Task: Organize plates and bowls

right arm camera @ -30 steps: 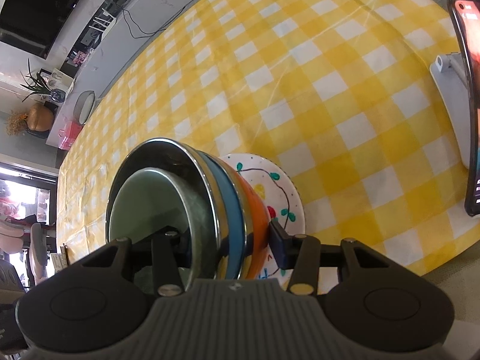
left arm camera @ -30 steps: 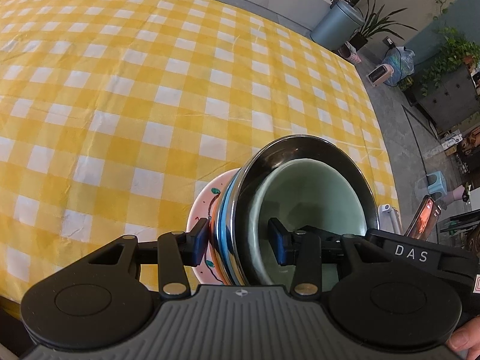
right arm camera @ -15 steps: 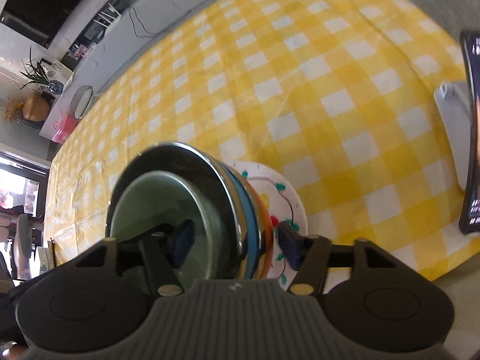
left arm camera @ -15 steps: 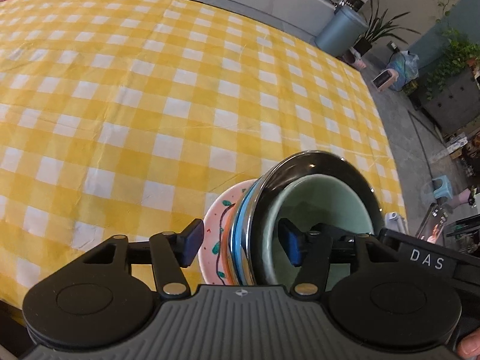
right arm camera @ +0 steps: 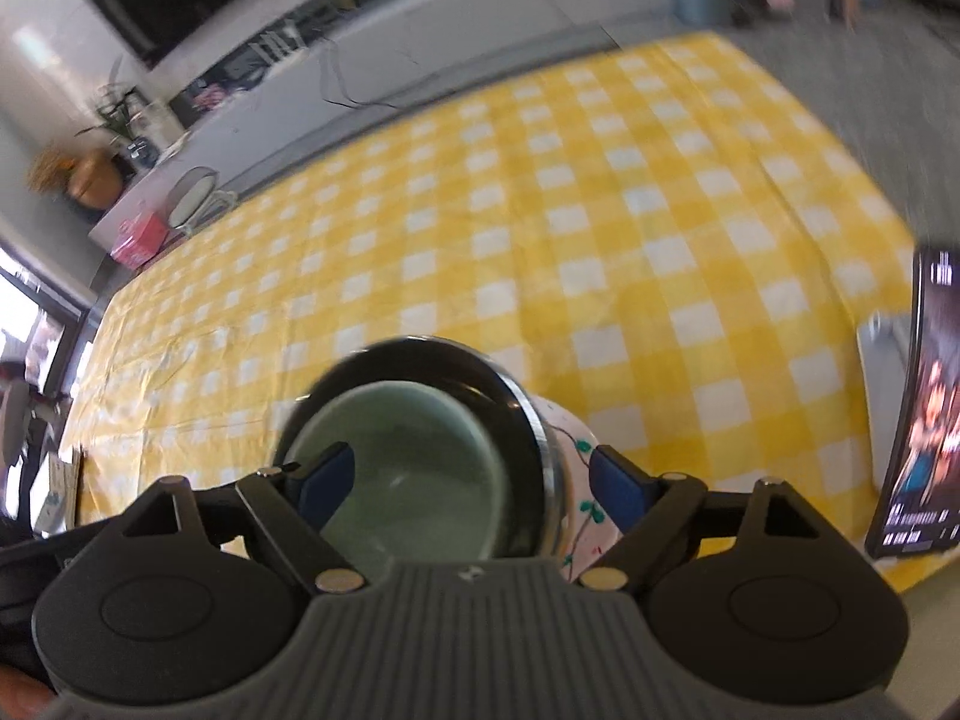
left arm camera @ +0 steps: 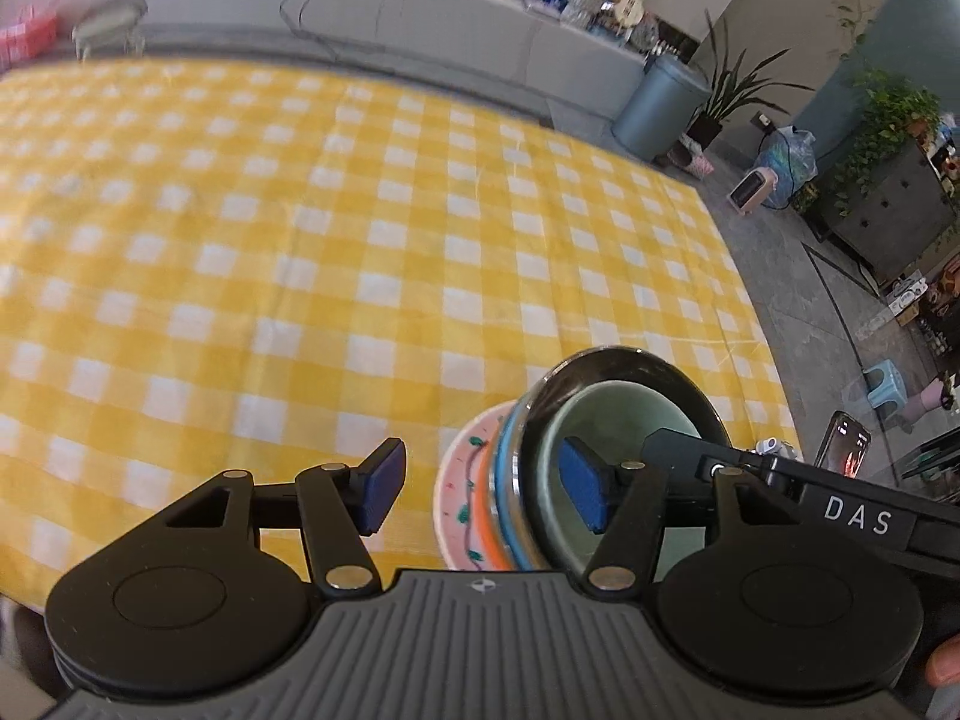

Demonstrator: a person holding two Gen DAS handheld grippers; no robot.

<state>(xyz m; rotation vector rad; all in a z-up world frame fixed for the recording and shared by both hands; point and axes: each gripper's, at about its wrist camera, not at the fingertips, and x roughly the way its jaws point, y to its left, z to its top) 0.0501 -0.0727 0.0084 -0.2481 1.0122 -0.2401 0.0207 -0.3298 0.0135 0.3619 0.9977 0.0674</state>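
A stack of dishes stands near the table's front edge: a pale green bowl point(left arm camera: 624, 420) inside a steel bowl point(left arm camera: 606, 360), over blue and orange plates, on a white painted plate point(left arm camera: 462, 492). It also shows in the right wrist view, with the green bowl point(right arm camera: 408, 456), the steel bowl point(right arm camera: 456, 360) and the painted plate point(right arm camera: 582, 480). My left gripper point(left arm camera: 480, 495) is open and pulled back, its right pad in front of the bowls. My right gripper point(right arm camera: 474, 483) is open, its jaws either side of the stack's rim, apart from it.
The yellow checked tablecloth point(left arm camera: 300, 240) covers the table. A phone on a white stand point(right arm camera: 918, 408) is at the right edge; it also shows in the left wrist view point(left arm camera: 843, 450). A grey counter point(left arm camera: 420, 12), a bin and plants lie beyond.
Both grippers have opened wide, let go of the stack's rim and drawn back and up. The stack now stands on the table.
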